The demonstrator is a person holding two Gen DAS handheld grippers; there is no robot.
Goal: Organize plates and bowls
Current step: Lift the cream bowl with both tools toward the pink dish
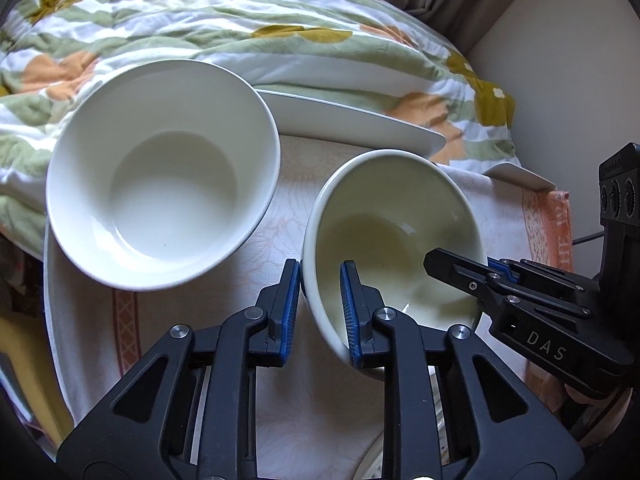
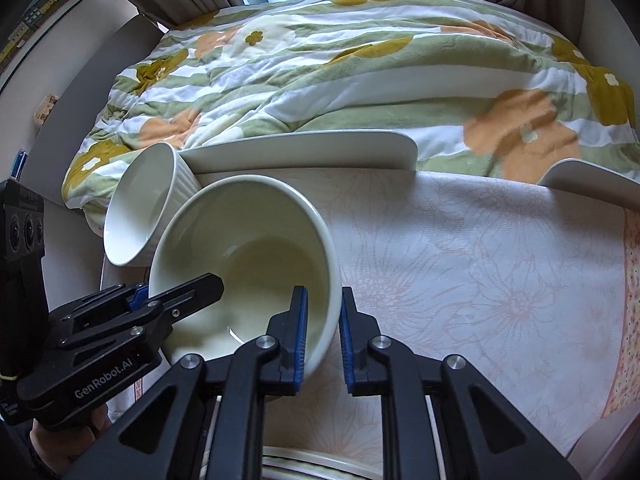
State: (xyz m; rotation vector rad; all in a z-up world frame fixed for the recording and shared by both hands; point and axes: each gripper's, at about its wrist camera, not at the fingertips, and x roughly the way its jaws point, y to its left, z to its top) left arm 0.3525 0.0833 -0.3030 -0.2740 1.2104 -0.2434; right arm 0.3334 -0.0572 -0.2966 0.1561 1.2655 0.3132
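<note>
A small cream bowl [image 1: 396,236] [image 2: 256,248] sits tilted on the pale floral cloth [image 1: 280,236]. My left gripper [image 1: 320,268] is shut on its near-left rim, one blue pad inside and one outside. My right gripper [image 2: 323,292] is shut on the opposite rim in the same way. Each gripper shows in the other's view: the right gripper [image 1: 452,270] and the left gripper [image 2: 180,292] each have one finger inside the bowl. A larger white ribbed bowl [image 1: 164,172] [image 2: 144,216] leans tilted just left of the cream one. Behind both lies a white plate [image 1: 352,120] [image 2: 300,152].
A flowered quilt [image 1: 200,20] [image 2: 320,60] is bunched behind the cloth, with a second white plate [image 2: 420,80] resting on it. Another plate edge [image 2: 592,180] [image 1: 520,176] shows at the right. A rimmed plate [image 2: 300,464] peeks out under my right gripper. Curtains hang at the back.
</note>
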